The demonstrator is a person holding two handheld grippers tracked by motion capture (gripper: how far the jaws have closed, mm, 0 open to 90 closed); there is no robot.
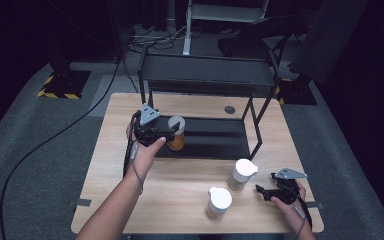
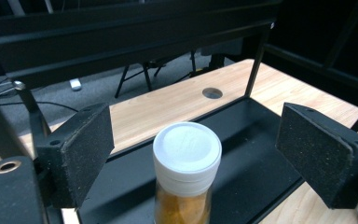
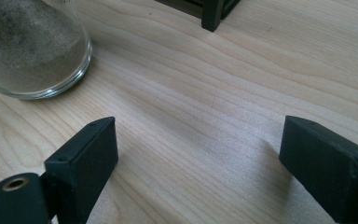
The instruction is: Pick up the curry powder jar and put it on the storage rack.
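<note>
A spice jar (image 1: 176, 134) with a white lid and orange powder stands upright on the lower tray of the black rack (image 1: 215, 137). My left gripper (image 1: 170, 131) is open around it; in the left gripper view the jar (image 2: 185, 172) sits between the two pads with gaps on both sides. Two more white-lidded jars stand on the wooden table, one (image 1: 241, 174) at the right and one (image 1: 218, 201) nearer the front. My right gripper (image 1: 262, 190) rests low at the table's right front, open and empty. A glass jar base (image 3: 30, 46) with grey powder lies to its upper left.
The rack's upper shelf (image 1: 207, 72) overhangs the lower tray. A rack leg (image 1: 256, 145) stands on the table near the right jar. A round cable hole (image 1: 229, 109) is in the table behind the rack. Bare wood lies between the jars and the left edge.
</note>
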